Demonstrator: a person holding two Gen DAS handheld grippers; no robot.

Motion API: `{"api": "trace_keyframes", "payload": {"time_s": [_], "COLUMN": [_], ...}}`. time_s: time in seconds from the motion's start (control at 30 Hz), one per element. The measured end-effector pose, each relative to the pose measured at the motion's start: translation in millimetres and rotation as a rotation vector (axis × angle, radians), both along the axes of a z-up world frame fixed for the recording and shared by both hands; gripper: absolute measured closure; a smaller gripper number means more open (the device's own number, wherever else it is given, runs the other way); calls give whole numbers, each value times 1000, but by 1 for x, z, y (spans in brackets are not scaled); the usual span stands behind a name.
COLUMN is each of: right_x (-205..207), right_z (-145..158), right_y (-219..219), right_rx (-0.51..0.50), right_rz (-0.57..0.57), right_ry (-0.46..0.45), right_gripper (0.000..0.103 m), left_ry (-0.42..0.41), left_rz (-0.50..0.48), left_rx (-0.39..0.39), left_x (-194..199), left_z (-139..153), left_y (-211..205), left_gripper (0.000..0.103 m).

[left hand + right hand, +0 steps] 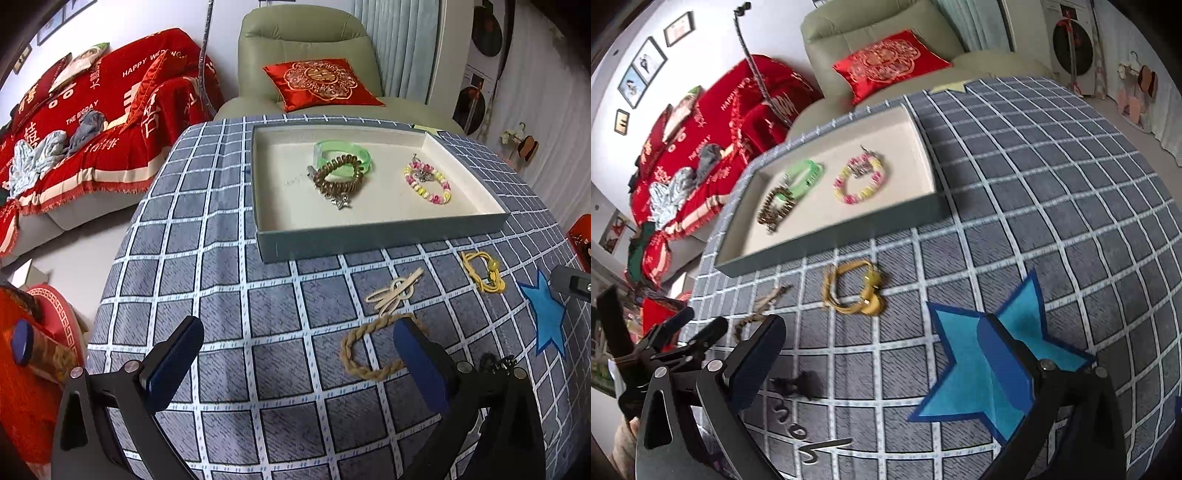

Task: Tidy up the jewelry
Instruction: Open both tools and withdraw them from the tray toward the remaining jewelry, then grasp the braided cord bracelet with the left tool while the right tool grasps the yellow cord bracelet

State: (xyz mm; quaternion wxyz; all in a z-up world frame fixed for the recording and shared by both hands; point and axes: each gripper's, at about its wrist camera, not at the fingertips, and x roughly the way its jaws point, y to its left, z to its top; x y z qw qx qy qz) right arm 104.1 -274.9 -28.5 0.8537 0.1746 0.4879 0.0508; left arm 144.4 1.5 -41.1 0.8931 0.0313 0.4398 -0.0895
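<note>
A shallow grey-blue tray (384,236) (834,240) holds a green bangle (341,153) (805,177), a bronze spiral bracelet (338,177) (775,206) and a pink-yellow bead bracelet (428,182) (860,181). On the checked cloth in front lie a yellow cord bracelet (484,271) (853,291), a cream cord (395,291) (768,299), a tan braided rope bracelet (369,350) and a small black piece (496,362) (798,384). My left gripper (299,362) is open and empty, its right finger by the rope bracelet. My right gripper (882,365) is open and empty over a blue star patch (975,373).
The round table (229,295) has a grey checked cloth. A green armchair (306,48) with a red cushion stands behind it; a red-covered sofa (85,122) is at left. A silver chain piece (809,450) lies near the front edge. The other gripper shows at left (672,343).
</note>
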Motion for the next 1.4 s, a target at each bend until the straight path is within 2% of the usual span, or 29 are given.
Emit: {"api": "trace_keyframes", "payload": {"time_s": [0.27,0.47,0.63,0.7,0.8,0.87,0.97,1.0,1.03,1.13,1.2,1.23,1.27,1.33,1.4], "right_x": [17,33,41,42,41,40,37,37,36,36,37,36,36,35,33], "right_z": [-14,-18,-24,-24,-23,-23,-21,-21,-20,-19,-18,-18,-18,-18,-17], "right_y": [6,16,30,37,47,52,58,59,60,64,67,69,70,71,67], "right_rx": [-91,-141,-216,-262,-310,-344,-352,-349,-346,-345,-343,-345,-352,-352,-338], "right_rz": [-11,-4,29,46,76,95,120,126,133,154,164,170,173,173,165], "right_ry": [49,50,61,55,50,45,37,37,37,34,32,30,28,21,15], "right_gripper": [0,1,14,23,28,32,41,45,47,60,77,83,83,83,83], "left_ry": [13,14,30,32,30,26,17,14,14,21,32,40,43,36,40], "left_rz": [-27,-40,-52,-60,-70,-83,-104,-116,-132,-162,-189,-204,-215,-225,-224], "left_rx": [22,43,69,73,73,73,90,93,86,87,65,51,45,64,47], "left_x": [-1,-1,1,-1,-2,-3,-6,-7,-8,-11,-12,-12,-13,-15,-17], "left_z": [-6,-10,-16,-17,-17,-17,-15,-14,-13,-11,-10,-9,-9,-8,-8], "left_y": [-8,-11,-16,-18,-19,-21,-25,-27,-28,-34,-37,-38,-40,-44,-43], "left_gripper": [0,0,1,1,1,7,8,10,18,31,46,61,78,81,81]}}
